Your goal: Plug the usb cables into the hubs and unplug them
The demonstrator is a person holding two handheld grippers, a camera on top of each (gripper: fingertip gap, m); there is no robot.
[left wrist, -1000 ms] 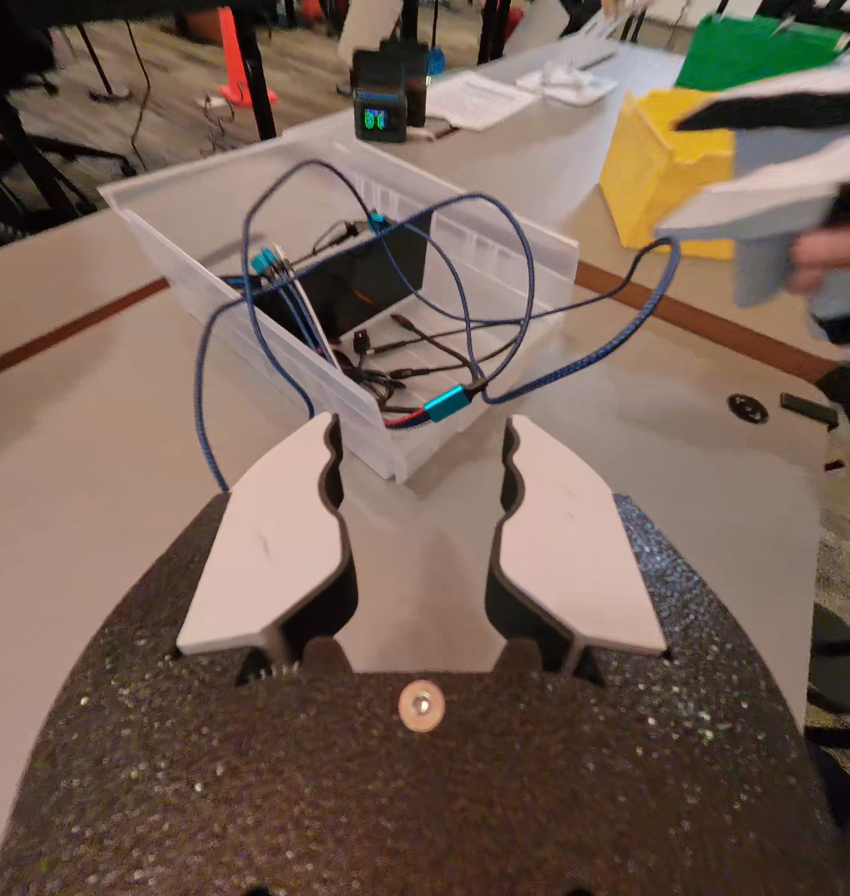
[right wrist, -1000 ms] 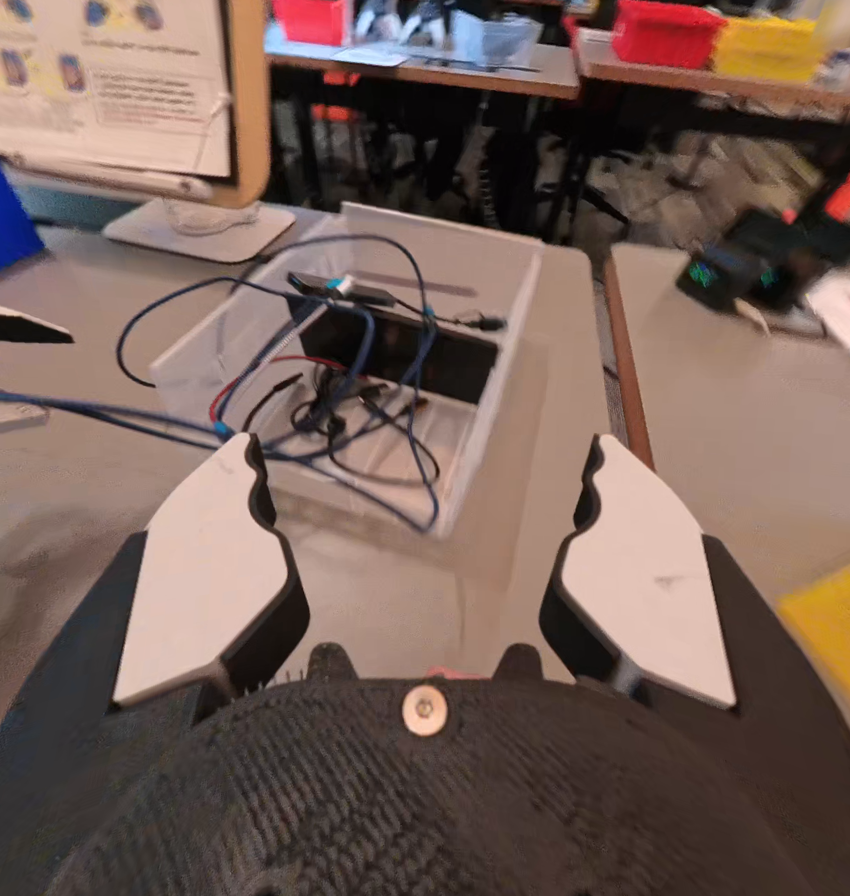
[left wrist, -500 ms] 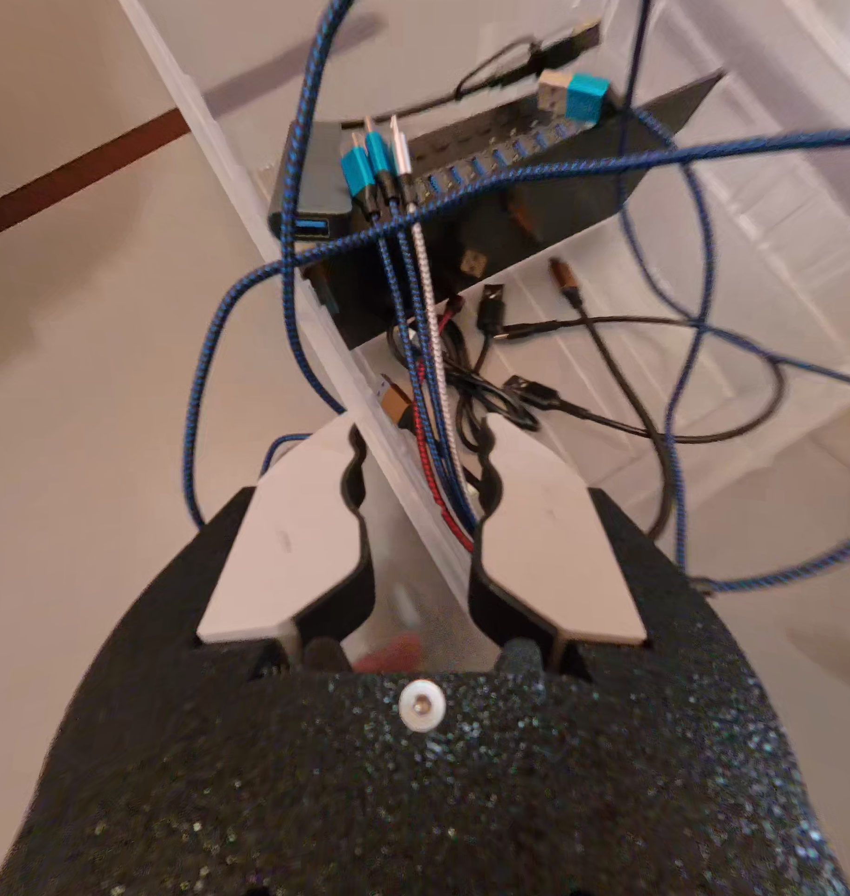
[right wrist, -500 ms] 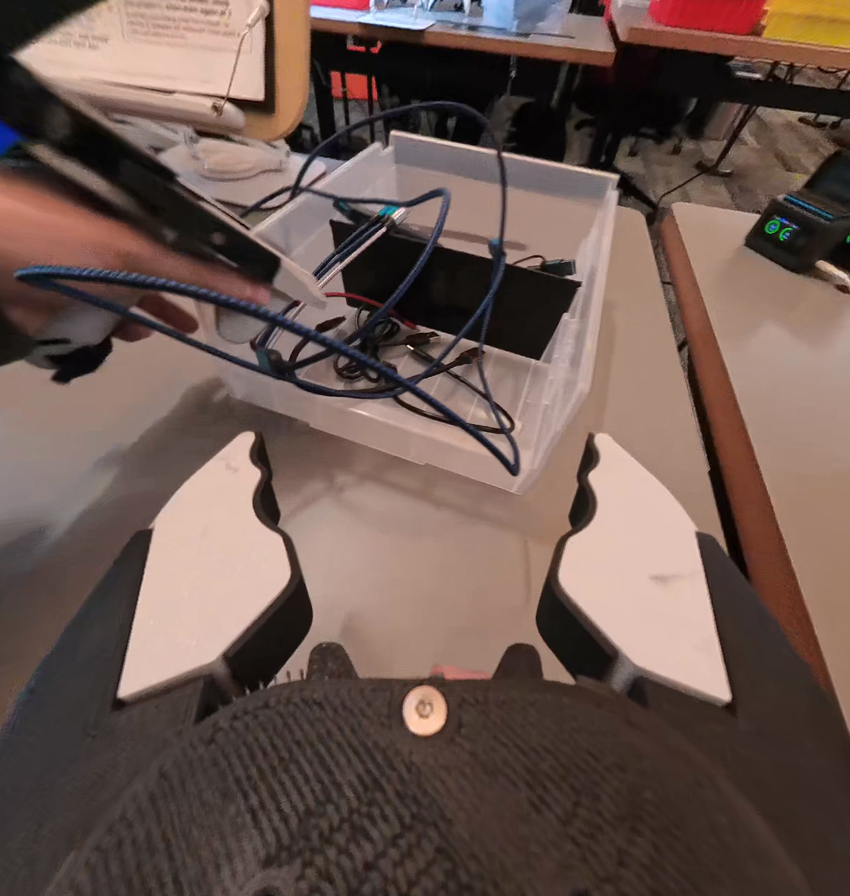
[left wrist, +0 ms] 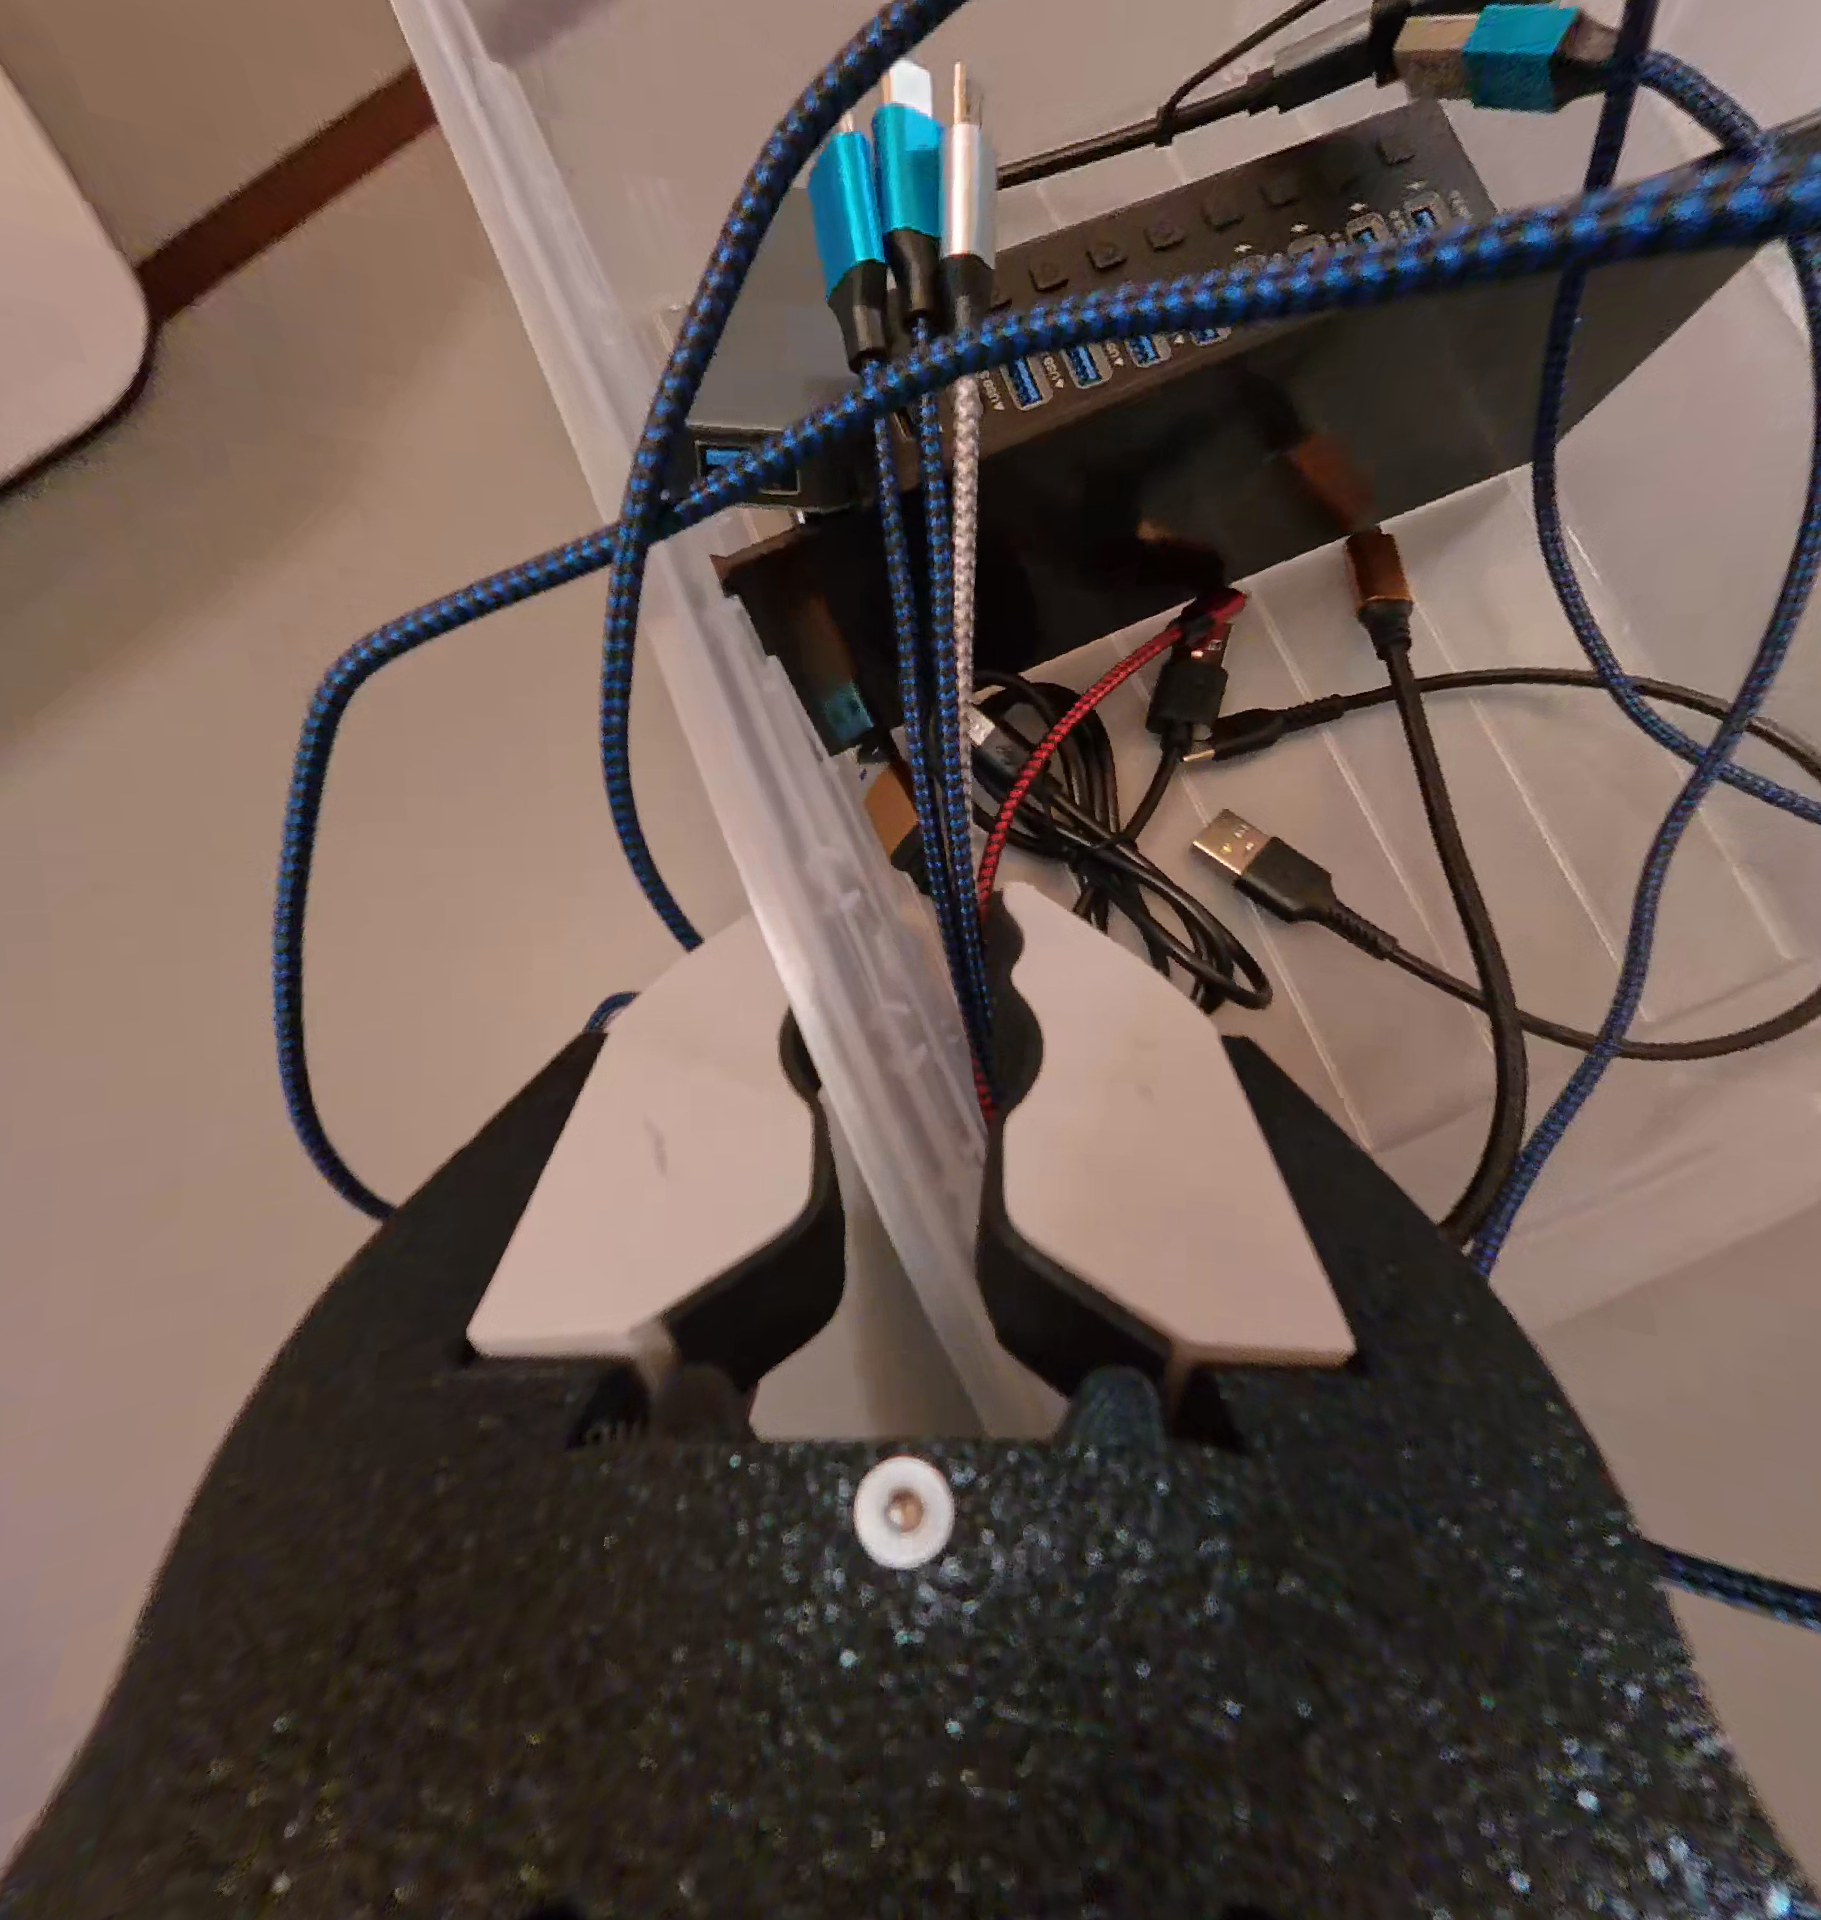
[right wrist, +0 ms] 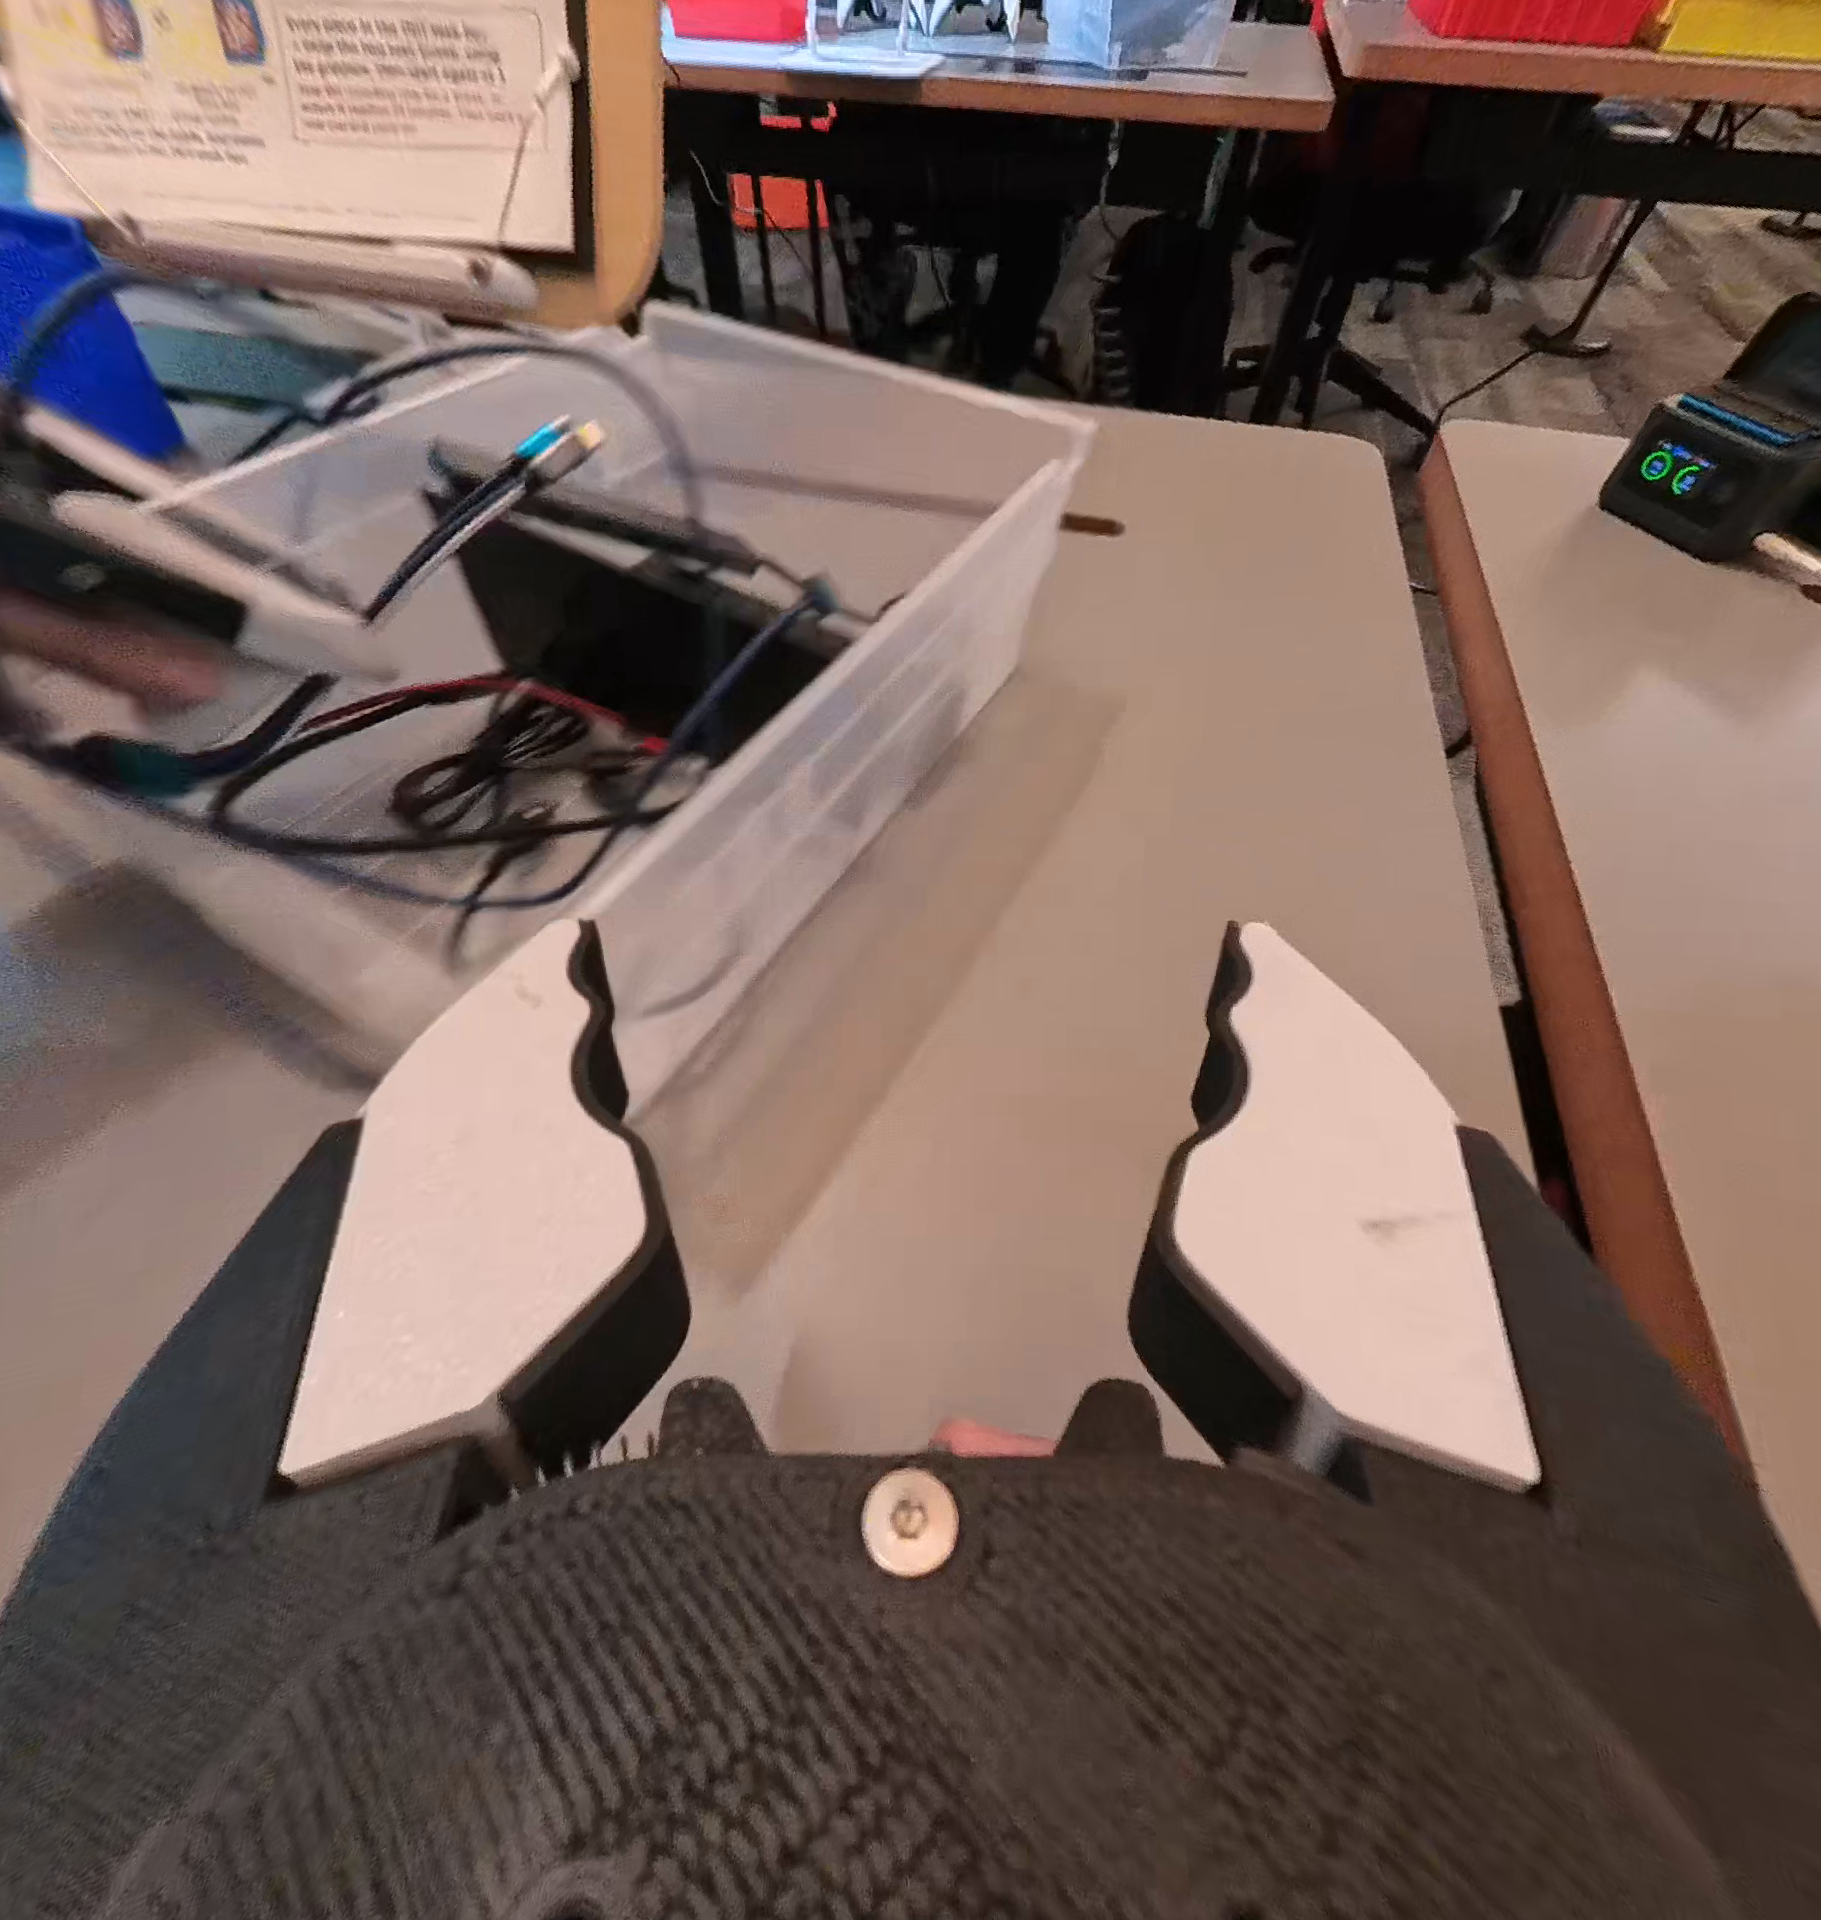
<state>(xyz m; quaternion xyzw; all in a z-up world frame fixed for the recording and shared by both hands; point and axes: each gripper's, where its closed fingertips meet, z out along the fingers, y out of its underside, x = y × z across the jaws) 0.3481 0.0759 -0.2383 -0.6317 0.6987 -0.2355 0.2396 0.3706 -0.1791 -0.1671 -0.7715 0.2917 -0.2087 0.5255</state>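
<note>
A clear plastic bin (left wrist: pixel 615 343) holds a black USB hub (left wrist: pixel 1301 343) and a tangle of cables. My left gripper (left wrist: pixel 895 925) is over the bin's near wall, jaws narrowed but apart. A bundle of blue and white braided cables (left wrist: pixel 947 727) runs up between them against the right finger, its teal and silver plugs (left wrist: pixel 906 187) upright beside the hub. A loose black USB plug (left wrist: pixel 1249 847) lies on the bin floor. My right gripper (right wrist: pixel 906 935) is open and empty above the table, right of the bin (right wrist: pixel 833 769). The hub (right wrist: pixel 615 623) also shows there.
A long blue braided cable (left wrist: pixel 303 831) loops out over the table left of the bin. Black devices with green displays (right wrist: pixel 1716 478) sit on the neighbouring table at right, past a brown edge (right wrist: pixel 1540 831). A blue bin (right wrist: pixel 44 322) and a paper board (right wrist: pixel 314 114) stand behind.
My left gripper moved in over the bin wall and its jaws narrowed around the braided cable bundle. My right gripper swung right and stayed open.
</note>
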